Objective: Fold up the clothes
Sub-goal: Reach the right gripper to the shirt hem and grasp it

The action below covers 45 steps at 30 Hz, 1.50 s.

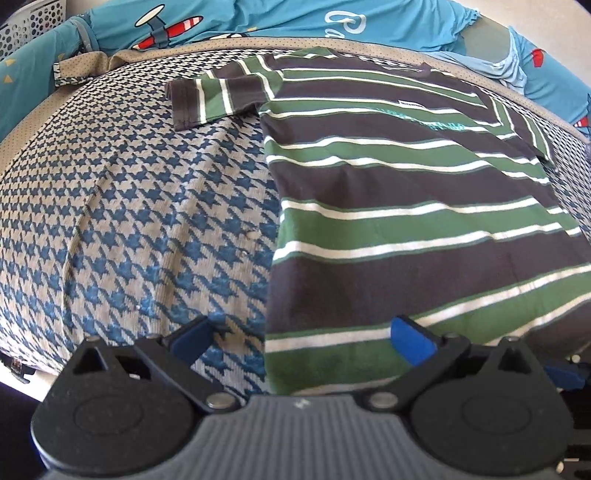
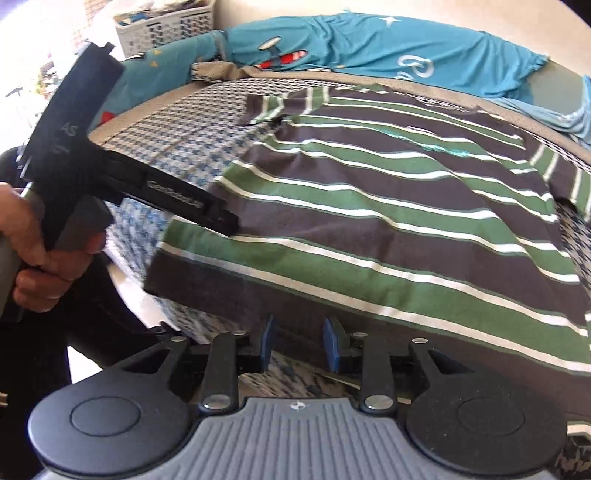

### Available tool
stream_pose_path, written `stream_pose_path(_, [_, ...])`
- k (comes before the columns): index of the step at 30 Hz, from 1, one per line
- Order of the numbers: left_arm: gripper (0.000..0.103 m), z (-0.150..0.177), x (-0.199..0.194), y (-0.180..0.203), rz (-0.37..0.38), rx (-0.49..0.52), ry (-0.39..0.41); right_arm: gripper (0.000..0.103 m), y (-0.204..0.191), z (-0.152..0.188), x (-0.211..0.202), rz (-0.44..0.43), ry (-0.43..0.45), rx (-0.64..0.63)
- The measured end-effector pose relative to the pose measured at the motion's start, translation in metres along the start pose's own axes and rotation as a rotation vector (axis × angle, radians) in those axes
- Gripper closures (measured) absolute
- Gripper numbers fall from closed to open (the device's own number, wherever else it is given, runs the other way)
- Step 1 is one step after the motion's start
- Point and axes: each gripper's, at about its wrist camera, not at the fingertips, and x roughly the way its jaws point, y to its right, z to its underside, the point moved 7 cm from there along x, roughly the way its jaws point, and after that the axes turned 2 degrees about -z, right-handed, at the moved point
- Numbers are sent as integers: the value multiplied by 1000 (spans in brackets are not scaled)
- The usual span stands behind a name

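A brown, green and white striped T-shirt lies spread flat on a blue houndstooth blanket, with one short sleeve sticking out to the left. My left gripper is open wide and straddles the shirt's left edge near the hem. In the right wrist view the shirt fills the middle, and the left gripper touches its left edge, held by a person's hand. My right gripper is open with a narrow gap, its blue pads on either side of the dark hem.
Teal bedding with an airplane print is bunched along the far side of the blanket. A white perforated laundry basket stands at the back left. The blanket's near edge drops off just below the shirt hem.
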Motion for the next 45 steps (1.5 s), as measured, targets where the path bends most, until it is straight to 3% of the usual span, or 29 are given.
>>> stream_pose_path(4, [0, 7, -3, 7, 56, 7, -22, 69, -13, 0, 3, -10, 6, -69])
stream_pose_path(12, [0, 1, -15, -4, 232, -135, -44, 65, -46, -6, 19, -85, 4, -237])
stream_pose_path(17, [0, -3, -21, -6, 272, -149, -35, 65, -69, -11, 31, -177, 1, -279])
stream_pose_path(21, [0, -6, -23, -10, 282, -154, -32, 65, -88, -10, 45, -185, 3, -354])
stream_pose_path(31, [0, -16, -17, -28, 249, -226, -20, 65, -114, 4, 66, -52, 49, -640])
stream_pose_path(36, [0, -17, -17, -33, 252, -249, -13, 67, -124, 11, 74, 96, 108, -816])
stream_pose_path(38, [0, -17, -17, -37, 249, -266, -9, 73, -126, 12, 78, 156, 131, -870])
stream_pose_path(40, [0, -17, -18, -41, 249, -287, -2, 94, -121, 8, 75, 166, 152, -846])
stream_pose_path(42, [0, -18, -19, -47, 249, -317, 10, 98, -115, 0, 69, 156, 174, -781])
stream_pose_path(45, [0, -20, -21, -55, 242, -352, 29, 98, -94, -23, 50, 88, 196, -576])
